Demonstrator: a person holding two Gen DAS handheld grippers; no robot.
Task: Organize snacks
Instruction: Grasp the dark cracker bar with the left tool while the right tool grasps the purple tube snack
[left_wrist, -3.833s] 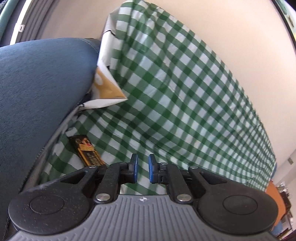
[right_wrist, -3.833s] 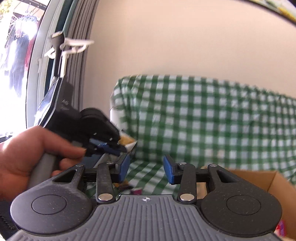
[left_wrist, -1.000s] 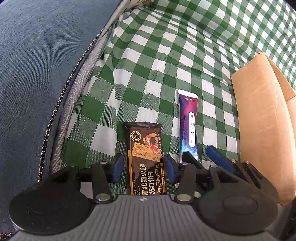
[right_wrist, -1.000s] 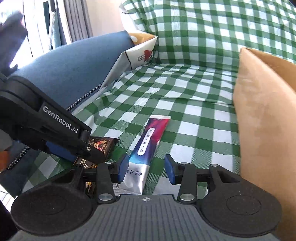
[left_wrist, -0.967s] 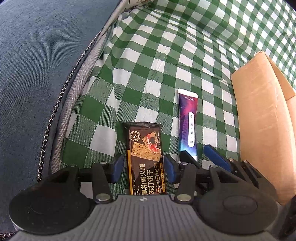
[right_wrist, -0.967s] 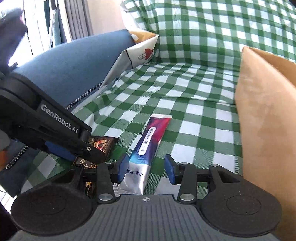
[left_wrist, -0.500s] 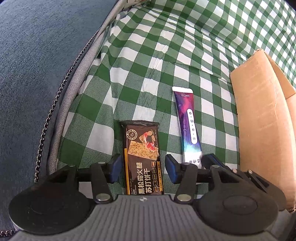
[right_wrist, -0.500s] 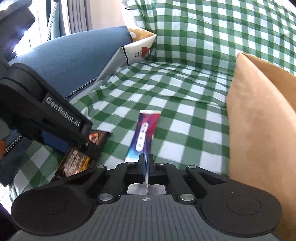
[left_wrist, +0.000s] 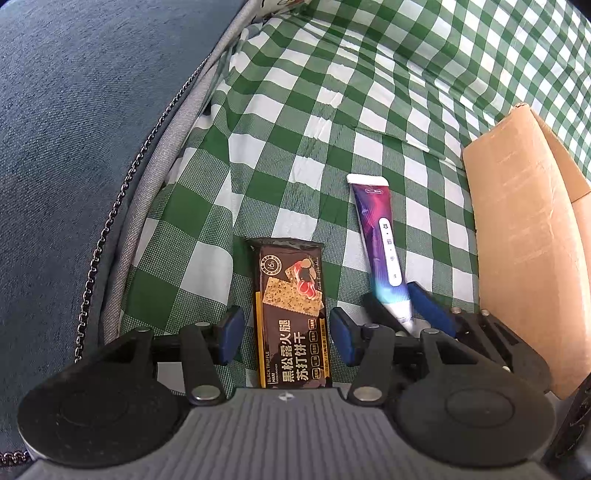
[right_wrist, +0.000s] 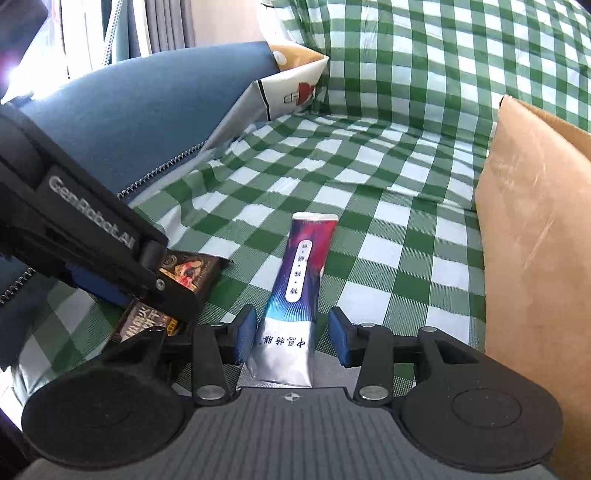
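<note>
Only the right view shows the patterned pillow (right_wrist: 295, 92); both hand-held grippers straddle packets, unclenched.

Readable print on my snacks and my tool

My dark brown cracker packet (left_wrist: 290, 317) reads "BLACK TRUFFLE HAM", "16h" and 黑松露火腿苏打饼干. The black arm of my left gripper (right_wrist: 107, 254) says "GenRobot.AI". The slim purple sachet (right_wrist: 295, 295) carries Chinese characters too small to read.
</note>
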